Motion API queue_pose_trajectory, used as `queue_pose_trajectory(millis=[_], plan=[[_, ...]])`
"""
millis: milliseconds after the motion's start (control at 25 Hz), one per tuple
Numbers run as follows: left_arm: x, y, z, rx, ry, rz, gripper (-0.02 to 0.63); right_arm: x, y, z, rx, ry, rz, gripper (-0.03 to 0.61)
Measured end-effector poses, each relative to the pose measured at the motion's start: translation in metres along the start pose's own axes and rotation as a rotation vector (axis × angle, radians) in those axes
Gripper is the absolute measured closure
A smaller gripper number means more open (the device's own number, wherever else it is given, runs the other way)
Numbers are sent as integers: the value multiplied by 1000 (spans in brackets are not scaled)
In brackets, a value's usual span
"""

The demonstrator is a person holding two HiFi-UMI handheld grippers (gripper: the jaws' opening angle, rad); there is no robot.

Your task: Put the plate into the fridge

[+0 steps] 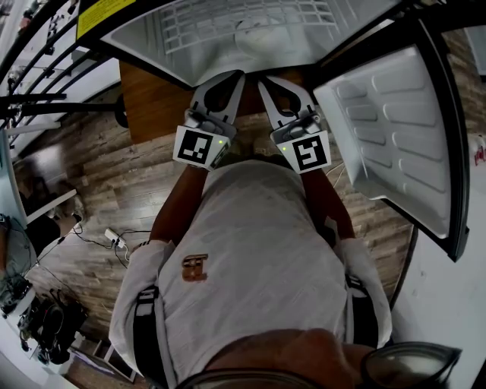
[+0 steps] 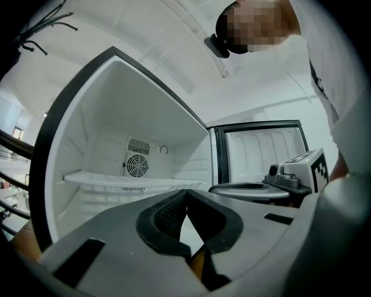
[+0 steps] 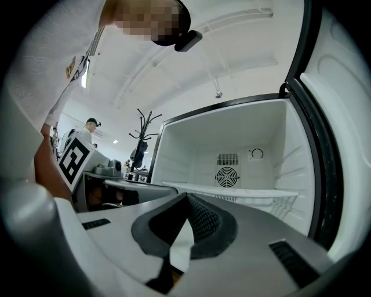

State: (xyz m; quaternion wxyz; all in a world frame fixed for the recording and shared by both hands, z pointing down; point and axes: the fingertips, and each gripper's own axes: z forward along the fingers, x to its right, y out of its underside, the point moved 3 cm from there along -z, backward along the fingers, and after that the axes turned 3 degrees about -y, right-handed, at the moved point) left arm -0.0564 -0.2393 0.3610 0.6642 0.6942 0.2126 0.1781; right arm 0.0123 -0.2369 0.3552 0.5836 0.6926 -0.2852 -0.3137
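The left gripper (image 1: 231, 76) has its jaws drawn together, the tips meeting with nothing between them, as its own view (image 2: 186, 192) shows plainly. The right gripper (image 1: 267, 80) is likewise closed and empty, tip against tip in its own view (image 3: 186, 196). Both are held out in front of the person's chest, side by side and near each other. They angle inward, so that their tips point into the open fridge (image 1: 152, 38) and lie just short of its mouth. The marker cubes (image 1: 201, 146) sit close to the white shirt (image 1: 250, 258). The left forearm (image 1: 173, 209) and the right forearm (image 1: 328, 203) run back from the cubes, elbows tucked beside the body and bent; the hands themselves are hidden behind the cubes. The fridge door (image 1: 395, 129) stands swung wide on the right. Inside, a wire shelf (image 1: 228, 23) crosses the compartment, and in the head view a pale rounded shape on it looks like the plate (image 1: 262, 32), though it is too faint to be sure. The gripper views show the shelf edge-on (image 2: 116, 181) with a round fan grille (image 2: 138, 166) on the back wall above it, and no plate can be made out there. Each gripper view catches the other gripper alongside.
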Motion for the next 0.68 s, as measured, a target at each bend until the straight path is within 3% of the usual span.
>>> queue_pose_trajectory(millis=[680], plan=[[12, 0, -2, -6, -9, -4, 595, 1, -2, -13, 9, 6, -8, 546]])
